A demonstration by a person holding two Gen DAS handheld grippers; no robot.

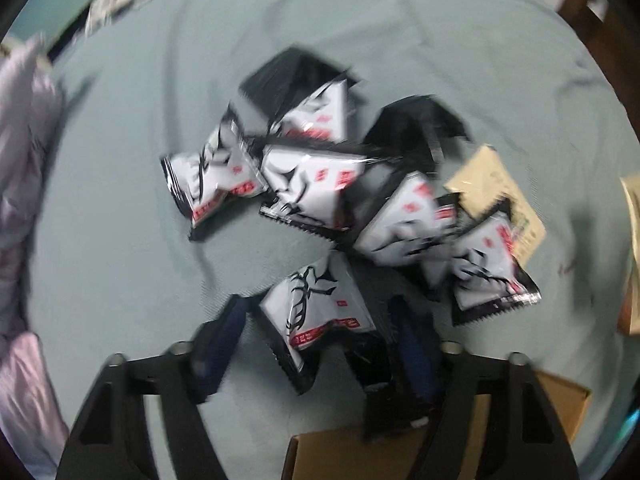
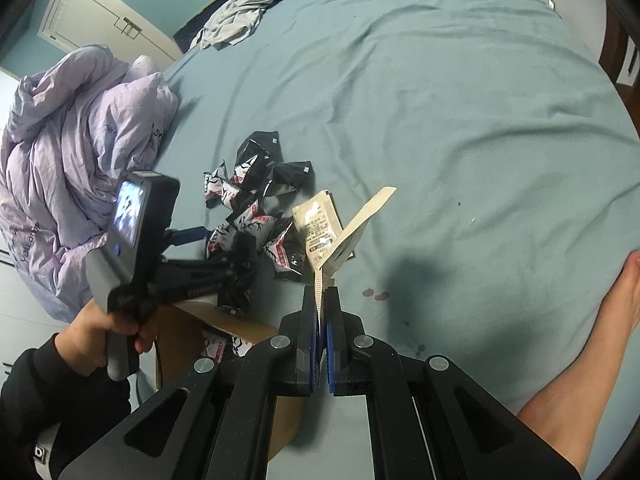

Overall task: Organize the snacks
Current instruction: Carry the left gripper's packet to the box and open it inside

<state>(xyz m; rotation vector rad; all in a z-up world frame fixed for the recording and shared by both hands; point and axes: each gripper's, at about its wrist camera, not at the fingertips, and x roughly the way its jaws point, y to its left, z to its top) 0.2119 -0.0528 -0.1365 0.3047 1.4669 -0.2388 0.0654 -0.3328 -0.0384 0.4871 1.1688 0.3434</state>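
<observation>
Several black-and-white snack packets [image 1: 308, 184] lie heaped on a teal bed sheet [image 1: 120, 200]; the heap also shows in the right wrist view [image 2: 256, 200]. My left gripper [image 1: 320, 328] is open, its fingers either side of one packet [image 1: 316, 312] just beyond the edge of a cardboard box [image 1: 340, 456]. A black packet [image 1: 380, 392] hangs by its right finger; whether it is held I cannot tell. My right gripper [image 2: 321, 300] is shut on a beige sachet [image 2: 356, 228] and holds it up above the sheet. A second beige sachet [image 2: 318, 224] lies flat next to the heap.
The open cardboard box [image 2: 224, 320] sits at the near edge with packets inside. A rumpled lilac duvet [image 2: 76, 140] lies to the left. Grey clothing [image 2: 240, 12] is at the far side. A bare foot [image 2: 600, 340] rests on the sheet at right.
</observation>
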